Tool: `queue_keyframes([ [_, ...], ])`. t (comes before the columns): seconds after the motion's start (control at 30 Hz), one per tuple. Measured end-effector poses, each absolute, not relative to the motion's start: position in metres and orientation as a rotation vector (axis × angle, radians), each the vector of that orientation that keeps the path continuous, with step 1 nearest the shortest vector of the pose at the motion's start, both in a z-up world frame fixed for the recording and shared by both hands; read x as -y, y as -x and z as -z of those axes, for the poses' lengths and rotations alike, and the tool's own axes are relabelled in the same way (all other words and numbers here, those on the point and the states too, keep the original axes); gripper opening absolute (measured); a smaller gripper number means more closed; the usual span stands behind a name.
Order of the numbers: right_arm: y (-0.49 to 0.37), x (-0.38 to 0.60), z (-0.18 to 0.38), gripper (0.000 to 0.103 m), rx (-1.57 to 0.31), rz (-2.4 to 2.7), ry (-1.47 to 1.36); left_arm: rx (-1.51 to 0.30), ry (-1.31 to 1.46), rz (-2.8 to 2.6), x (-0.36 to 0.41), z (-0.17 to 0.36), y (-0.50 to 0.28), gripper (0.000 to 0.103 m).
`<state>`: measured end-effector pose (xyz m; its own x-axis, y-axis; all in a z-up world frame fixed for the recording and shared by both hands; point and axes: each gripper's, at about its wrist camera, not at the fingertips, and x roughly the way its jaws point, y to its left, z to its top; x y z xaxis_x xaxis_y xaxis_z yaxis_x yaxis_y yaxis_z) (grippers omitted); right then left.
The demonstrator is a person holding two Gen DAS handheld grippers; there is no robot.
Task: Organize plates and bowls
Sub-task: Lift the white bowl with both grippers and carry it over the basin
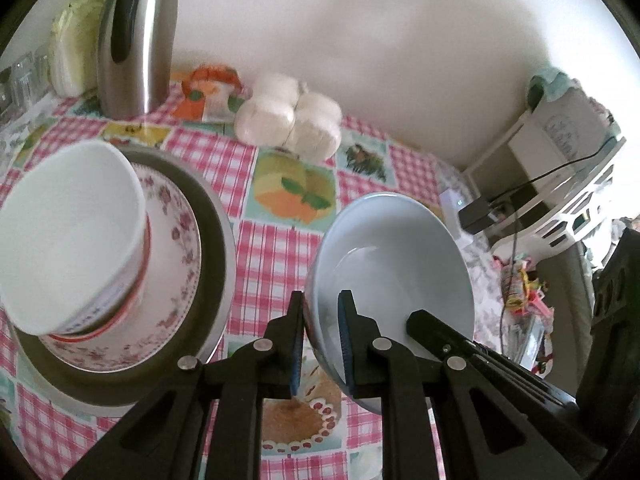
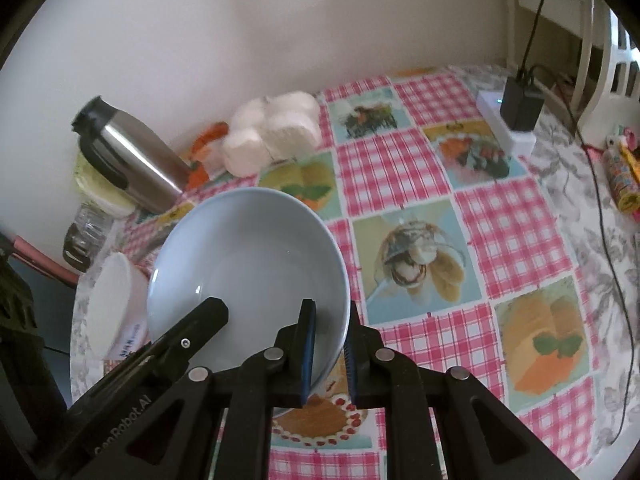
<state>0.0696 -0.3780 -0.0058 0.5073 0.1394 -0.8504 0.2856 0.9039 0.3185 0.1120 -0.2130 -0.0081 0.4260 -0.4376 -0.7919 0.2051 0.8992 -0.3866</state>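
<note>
Left wrist view: left gripper clamped on the near rim of the pale blue bowl, held above the checked tablecloth; white cup on stacked plates to its left. Right wrist view: right gripper pinching the same bowl's opposite rim; steel flask behind.

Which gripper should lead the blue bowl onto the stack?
Left, probably. The left gripper holds the blue bowl on the rim nearest the white bowl and floral plate; the right gripper clamps the far rim.
</note>
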Motion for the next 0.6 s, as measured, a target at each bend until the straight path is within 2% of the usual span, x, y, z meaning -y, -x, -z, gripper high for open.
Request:
queue_keyframes([
  [0.3,-0.065,0.361,-0.032,0.015,-0.984,0.076,-0.425,-1.008,0.282,0.429,0.194,-0.011,-0.102,0.017],
  [0.6,-0.073,0.333,-0.041,0.015,-0.972,0.046,-0.393,-0.98,0.322,0.414,0.162,-0.025,-0.103,0.017],
])
